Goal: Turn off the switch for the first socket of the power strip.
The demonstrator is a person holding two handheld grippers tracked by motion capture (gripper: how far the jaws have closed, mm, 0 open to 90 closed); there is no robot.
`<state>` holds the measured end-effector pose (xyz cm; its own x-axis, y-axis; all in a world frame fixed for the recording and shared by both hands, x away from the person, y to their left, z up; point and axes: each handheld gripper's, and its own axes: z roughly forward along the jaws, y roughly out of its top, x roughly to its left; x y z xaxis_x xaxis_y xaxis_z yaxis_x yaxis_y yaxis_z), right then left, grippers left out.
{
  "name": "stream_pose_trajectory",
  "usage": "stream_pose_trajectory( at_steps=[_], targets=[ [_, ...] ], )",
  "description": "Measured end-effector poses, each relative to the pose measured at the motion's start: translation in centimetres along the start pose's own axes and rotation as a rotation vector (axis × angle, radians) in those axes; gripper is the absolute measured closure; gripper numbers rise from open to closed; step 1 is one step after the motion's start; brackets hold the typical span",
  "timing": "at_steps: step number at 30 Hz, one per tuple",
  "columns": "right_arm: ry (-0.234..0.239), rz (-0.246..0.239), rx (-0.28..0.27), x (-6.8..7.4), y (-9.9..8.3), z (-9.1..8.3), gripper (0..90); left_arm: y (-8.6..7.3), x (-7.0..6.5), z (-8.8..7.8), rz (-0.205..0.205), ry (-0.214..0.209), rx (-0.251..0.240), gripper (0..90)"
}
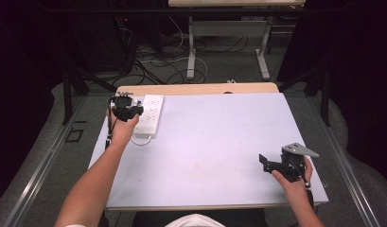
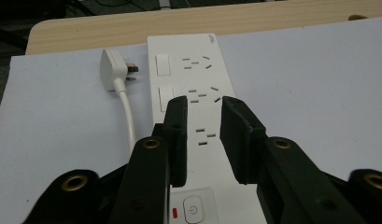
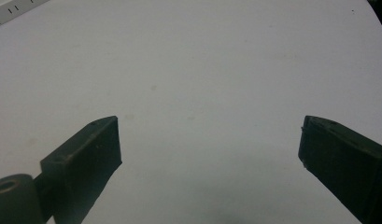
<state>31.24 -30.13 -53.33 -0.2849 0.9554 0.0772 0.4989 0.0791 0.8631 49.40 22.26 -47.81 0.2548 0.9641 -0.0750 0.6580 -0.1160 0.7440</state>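
High view: the white rectangular plastic power strip (image 1: 149,115) lay at the far left of the pale grey tabletop (image 1: 215,142), its far end close to the bare wooden strip (image 1: 196,89) along the far edge.
Left hand-held gripper: the left hand-held gripper (image 1: 126,109) hovered over the strip's left side, near the tabletop's left edge.
Left gripper view: the left hand-held gripper (image 2: 203,135) pointed along the strip (image 2: 198,93); its jaws stood narrow, with a slim gap between them and nothing clamped. Whether the tips touched the strip's face could not be told.
Plug: a white plastic plug (image 2: 113,69) on its white cord (image 2: 129,122) lay flat just beside the strip's left edge, apart from the jaws.
Switch: a round power button (image 2: 193,209) with a small red mark beside it sat at the strip's near end, below the jaws.
Right hand-held gripper: the right hand-held gripper (image 1: 266,162) was held near the tabletop's near right corner, well apart from the strip.
Right gripper view: the right hand-held gripper (image 3: 209,140) stood wide, with bare grey surface between the jaws; a corner of the strip (image 3: 11,9) showed far off.
Open room: the middle and right of the tabletop lay bare between the two hands.
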Motion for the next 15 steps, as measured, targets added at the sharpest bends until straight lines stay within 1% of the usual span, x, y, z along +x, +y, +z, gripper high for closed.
stream_pose_trajectory(
  at_steps=[2,4,6,9,12,15],
  targets=[
    [0.0,0.001,0.001,0.0,0.0,0.0,5.1,0.0,0.2,0.2,0.008,0.01,0.002,72.9],
    [0.003,-0.002,0.006,0.0,0.0,0.0,5.2,0.0,0.3,0.5,0.006,0.013,-0.006,74.0],
    [0.002,-0.009,0.003,0.0,0.0,0.0,5.4,0.0,0.5,0.7,0.004,0.02,-0.002,74.8],
    [0.0,-0.007,0.004,-0.1,0.0,0.1,5.4,0.0,0.7,1.1,-0.009,0.024,0.008,75.9],
    [0.002,-0.009,0.004,-0.1,0.0,0.1,5.4,-0.1,1.0,1.4,-0.014,0.026,0.005,76.9],
    [0.002,-0.008,0.005,0.0,0.0,0.1,5.5,-0.1,1.3,1.7,-0.02,0.029,0.012,78.9]
  ],
)
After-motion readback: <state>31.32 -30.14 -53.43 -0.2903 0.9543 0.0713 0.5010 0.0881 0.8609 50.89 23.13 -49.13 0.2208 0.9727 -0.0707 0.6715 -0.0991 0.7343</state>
